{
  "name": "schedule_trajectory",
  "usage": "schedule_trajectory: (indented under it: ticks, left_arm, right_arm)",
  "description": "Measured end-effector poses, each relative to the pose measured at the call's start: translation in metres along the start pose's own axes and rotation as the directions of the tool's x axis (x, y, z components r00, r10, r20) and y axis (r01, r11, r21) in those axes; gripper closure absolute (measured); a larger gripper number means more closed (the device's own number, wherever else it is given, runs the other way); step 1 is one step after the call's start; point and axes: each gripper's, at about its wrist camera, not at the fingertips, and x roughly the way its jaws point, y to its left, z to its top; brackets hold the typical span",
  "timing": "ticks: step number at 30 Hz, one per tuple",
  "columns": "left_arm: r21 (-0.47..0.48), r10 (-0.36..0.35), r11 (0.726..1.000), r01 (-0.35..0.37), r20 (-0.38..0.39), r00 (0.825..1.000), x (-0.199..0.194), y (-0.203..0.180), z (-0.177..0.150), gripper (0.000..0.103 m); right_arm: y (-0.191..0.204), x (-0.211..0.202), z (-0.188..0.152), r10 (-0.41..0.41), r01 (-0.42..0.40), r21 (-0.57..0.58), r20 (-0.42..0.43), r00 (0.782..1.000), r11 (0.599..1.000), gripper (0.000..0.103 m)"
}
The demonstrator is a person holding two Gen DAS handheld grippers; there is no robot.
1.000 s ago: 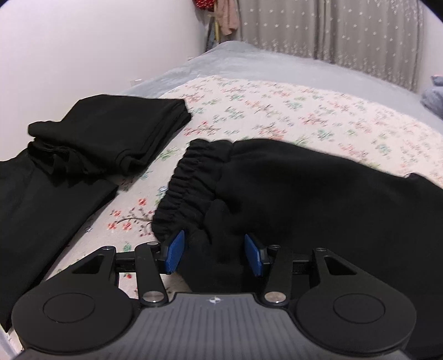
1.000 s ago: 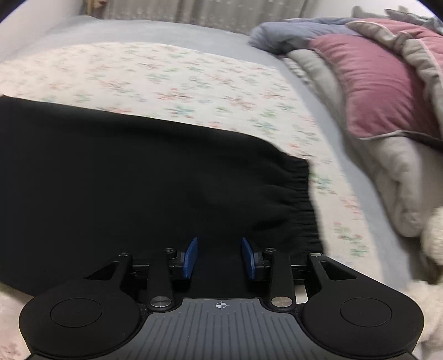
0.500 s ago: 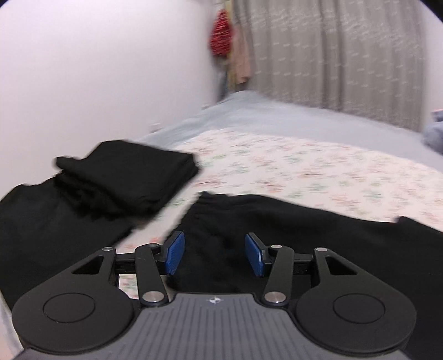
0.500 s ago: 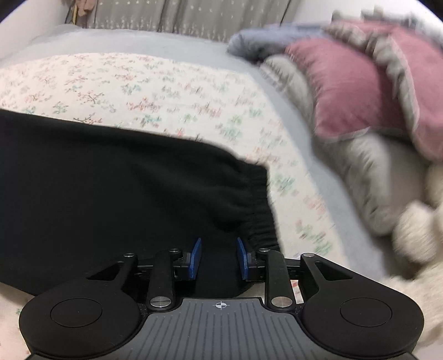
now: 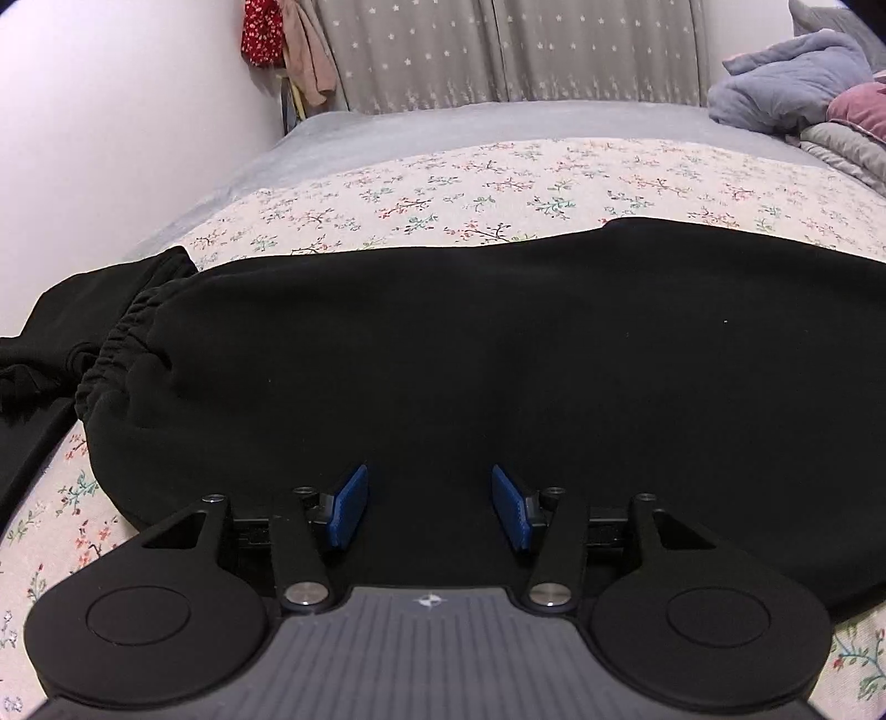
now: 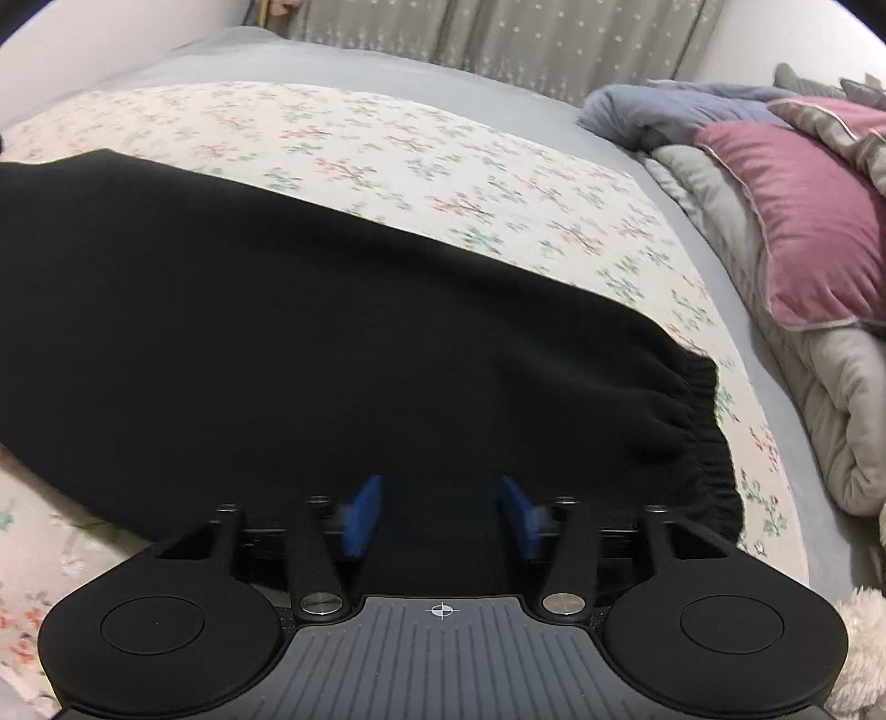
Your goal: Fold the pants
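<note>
Now black pants (image 5: 470,354) lie flat on the floral sheet (image 5: 498,183).

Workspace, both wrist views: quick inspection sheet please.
Surface: floral sheet over a grey bed.
Job's things: black pants laid flat across the sheet, elastic end at left, another elastic end at right.
Clutter: other black garments at the left edge.
Grippers: left hand-held gripper open over the pants; right hand-held gripper open, jaws just widened, pants cloth below them.
Cables: nothing seen.
Surroundings: curtain, pink pillow, grey quilt.
</note>
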Motion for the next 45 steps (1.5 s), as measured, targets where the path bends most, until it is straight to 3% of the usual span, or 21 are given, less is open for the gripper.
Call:
schedule_trajectory:
  ticks: [4, 7, 10, 13, 14, 16, 19, 21, 24, 32, 40, 42, 43, 45]
  left_arm:
    - [-0.042, -0.033, 0.999, 0.032, -0.017, 0.999, -0.001, 0.008, 0.003, 0.032]
    - [-0.035, -0.037, 0.999, 0.037, 0.006, 0.999, -0.008, 0.005, 0.003, 0.032]
    - [-0.018, -0.073, 0.997, 0.074, 0.056, 0.996, -0.023, 0.002, 0.004, 0.032]
    - [0.025, -0.105, 0.994, 0.103, 0.096, 0.99, -0.034, -0.009, 0.007, 0.028]
    - [0.04, -0.114, 0.993, 0.111, 0.103, 0.988, -0.036, -0.013, 0.007, 0.027]
    - [0.062, -0.138, 0.989, 0.131, 0.107, 0.985, -0.037, -0.023, 0.009, 0.027]
    - [0.069, -0.167, 0.985, 0.16, 0.115, 0.979, -0.038, -0.032, 0.013, 0.027]
    - [0.074, -0.181, 0.982, 0.173, 0.122, 0.976, -0.04, -0.039, 0.015, 0.027]
    - [0.081, -0.205, 0.977, 0.196, 0.127, 0.971, -0.038, -0.05, 0.02, 0.026]
    - [0.119, -0.277, 0.957, 0.264, 0.117, 0.954, -0.044, -0.076, 0.018, 0.026]
    - [0.159, -0.305, 0.944, 0.288, 0.094, 0.948, -0.045, -0.092, 0.015, 0.026]
    - [0.164, -0.31, 0.942, 0.292, 0.094, 0.946, -0.046, -0.094, 0.015, 0.026]
    - [0.165, -0.312, 0.941, 0.294, 0.094, 0.946, -0.046, -0.095, 0.015, 0.026]
    - [0.169, -0.316, 0.94, 0.298, 0.095, 0.944, -0.047, -0.096, 0.016, 0.026]
  right_arm:
    - [-0.033, -0.001, -0.007, -0.106, 0.108, 0.066, -0.032, 0.994, 0.992, 0.043]
    - [-0.062, -0.016, -0.012, -0.032, 0.03, 0.211, 0.007, 0.999, 0.977, 0.046]
    - [-0.084, -0.033, -0.022, 0.006, -0.028, 0.346, 0.064, 0.998, 0.938, 0.046]
    - [-0.107, -0.036, -0.029, -0.173, 0.151, 0.405, 0.017, 0.985, 0.902, 0.041]
    - [-0.117, -0.037, -0.033, -0.154, 0.127, 0.451, 0.022, 0.988, 0.883, 0.04]
    - [-0.139, -0.038, -0.044, -0.044, -0.002, 0.591, 0.064, 0.997, 0.806, 0.04]
    - [-0.164, -0.031, -0.067, 0.123, -0.197, 0.769, 0.154, 0.98, 0.609, 0.034]
    - [-0.168, -0.021, -0.078, 0.184, -0.246, 0.829, 0.176, 0.967, 0.502, 0.034]
    - [-0.164, -0.006, -0.081, 0.212, -0.253, 0.865, 0.175, 0.961, 0.434, 0.034]
    - [-0.148, 0.011, -0.073, 0.187, -0.285, 0.877, 0.228, 0.955, 0.386, 0.032]
    - [-0.138, 0.022, -0.065, 0.108, -0.269, 0.866, 0.247, 0.963, 0.422, 0.033]
    - [-0.134, 0.023, -0.062, 0.08, -0.236, 0.862, 0.224, 0.971, 0.449, 0.049]
    - [-0.133, 0.023, -0.061, 0.067, -0.217, 0.864, 0.209, 0.976, 0.454, 0.068]
    - [-0.135, 0.024, -0.063, 0.076, -0.232, 0.877, 0.22, 0.972, 0.421, 0.074]
